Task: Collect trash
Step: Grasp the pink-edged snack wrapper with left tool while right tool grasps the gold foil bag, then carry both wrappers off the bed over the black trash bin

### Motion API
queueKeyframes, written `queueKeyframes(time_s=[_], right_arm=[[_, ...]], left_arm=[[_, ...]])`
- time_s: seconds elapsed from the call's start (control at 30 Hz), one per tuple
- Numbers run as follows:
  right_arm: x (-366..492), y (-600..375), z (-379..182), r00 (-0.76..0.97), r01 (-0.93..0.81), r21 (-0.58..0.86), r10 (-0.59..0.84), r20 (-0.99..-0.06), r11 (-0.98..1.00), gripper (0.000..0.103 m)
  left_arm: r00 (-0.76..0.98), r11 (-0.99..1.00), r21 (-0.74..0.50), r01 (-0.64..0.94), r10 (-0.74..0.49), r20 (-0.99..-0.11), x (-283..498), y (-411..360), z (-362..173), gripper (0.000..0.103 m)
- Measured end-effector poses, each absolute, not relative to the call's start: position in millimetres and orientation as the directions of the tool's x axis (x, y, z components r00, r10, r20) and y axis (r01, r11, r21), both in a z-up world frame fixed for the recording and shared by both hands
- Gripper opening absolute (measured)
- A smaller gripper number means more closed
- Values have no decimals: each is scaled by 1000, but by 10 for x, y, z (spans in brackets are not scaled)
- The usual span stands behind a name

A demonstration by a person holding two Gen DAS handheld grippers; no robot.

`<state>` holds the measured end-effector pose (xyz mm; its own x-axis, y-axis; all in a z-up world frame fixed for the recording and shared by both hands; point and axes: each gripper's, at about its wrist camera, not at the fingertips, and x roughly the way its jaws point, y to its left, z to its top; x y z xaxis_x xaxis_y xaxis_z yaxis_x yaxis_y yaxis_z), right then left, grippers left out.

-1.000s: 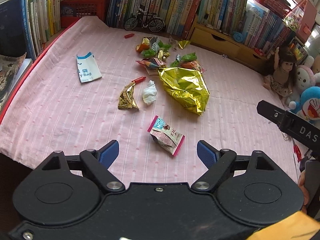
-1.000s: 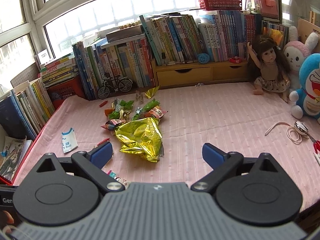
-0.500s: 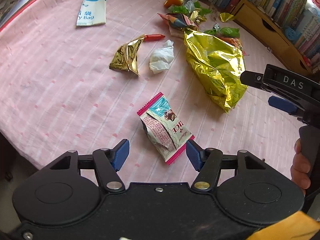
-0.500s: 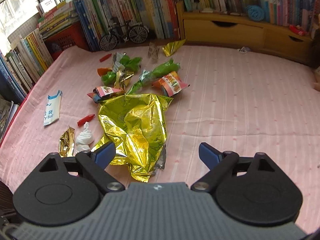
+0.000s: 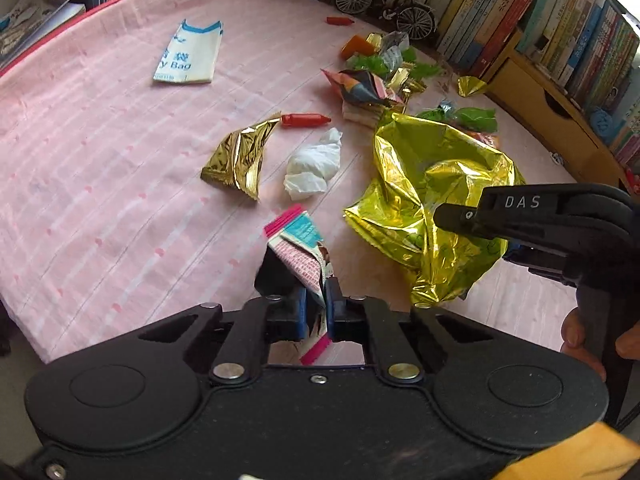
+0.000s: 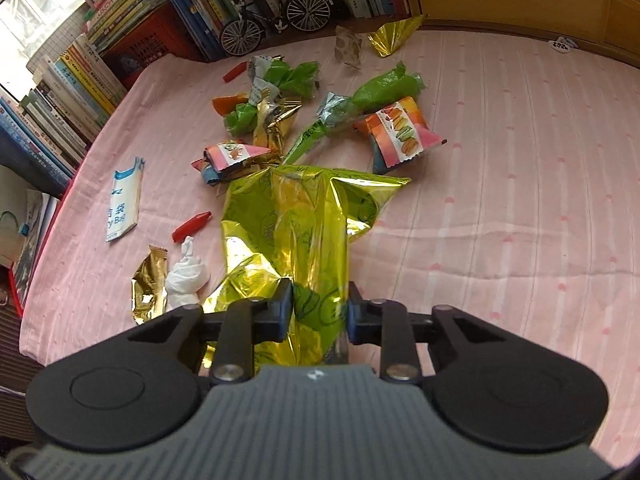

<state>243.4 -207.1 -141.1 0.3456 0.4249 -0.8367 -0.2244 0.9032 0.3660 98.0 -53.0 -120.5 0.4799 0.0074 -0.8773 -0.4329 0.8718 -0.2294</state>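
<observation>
"DAS" on right tool [image 5: 520, 216], "Bag" on white pouch [image 5: 188, 54]

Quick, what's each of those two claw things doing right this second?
Left gripper: shut on the pink-edged snack wrapper.
Right gripper: fingers closing on the big gold foil bag.

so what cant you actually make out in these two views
- Near end of the pink-edged wrapper, left wrist view: hidden behind the left tool, which is shut on it.
- Lower part of the gold foil bag, right wrist view: covered by the right tool, whose jaws are closing on it.
- Where the trash should go: no bin in either view.
- Print on the white paper bag: partly folded, too small.
</observation>
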Motion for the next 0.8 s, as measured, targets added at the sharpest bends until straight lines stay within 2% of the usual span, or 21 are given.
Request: queueKeyframes(time_s=[0.17, 0.37, 0.57, 0.8], right_arm=[[2193, -2130, -1196, 399, -251, 345, 421, -814, 904, 23], [1824, -2245, -1009, 442, -208, 319, 380, -813, 925, 12], [1335, -2206, -886, 448, -210, 306, 370, -814, 929, 10], [671, -1979, -760, 397, -303, 311, 416, -818, 901, 10]], left_arm=[[503, 882, -222, -415, 19, -864, 871, -510, -1091, 4], [527, 899, -226, -375, 6, -850, 579, -444, -968, 4], [545, 899, -225, -375, 18, -838, 26, -243, -806, 4], [531, 887, -200, -415, 58, -845, -728, 106, -754, 4]])
